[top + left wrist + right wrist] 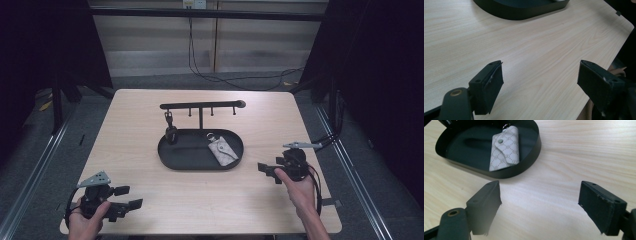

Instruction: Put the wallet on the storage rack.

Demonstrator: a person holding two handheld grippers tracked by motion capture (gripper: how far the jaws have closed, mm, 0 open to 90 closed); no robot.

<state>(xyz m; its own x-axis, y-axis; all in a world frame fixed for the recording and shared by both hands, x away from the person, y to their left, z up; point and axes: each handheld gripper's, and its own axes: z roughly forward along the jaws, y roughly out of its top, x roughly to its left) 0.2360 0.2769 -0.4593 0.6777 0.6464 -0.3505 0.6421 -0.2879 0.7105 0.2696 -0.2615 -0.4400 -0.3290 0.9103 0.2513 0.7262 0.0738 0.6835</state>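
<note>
Near the middle of the pale wood-grain tabletop (150,150) sits a black oval tray (172,161) with a low upright wall and a smooth matte floor. From its far side rises a thin black post carrying a straight crossbar (202,105) with short pegs hanging under it; a small dark key fob (170,131) hangs from the peg nearest the left end, its lower part down by the tray floor. Inside the tray, toward its right end, lies a grey key pouch (505,148), flat and slightly askew, of soft patterned fabric or leather with a rounded flap, a single snap button and a metal ring at its top.

Close to the right edge of the tabletop, the right gripper (539,205) points at the tray, its two blocky black jaws spread wide with nothing between them but bare wood; the pads show worn, chipped edges. The pouch lies well ahead of them, untouched. At the front left corner, the left gripper (540,85) is held low over the tabletop, jaws likewise wide apart and empty, a grey three-cornered plate on top of it.
</note>
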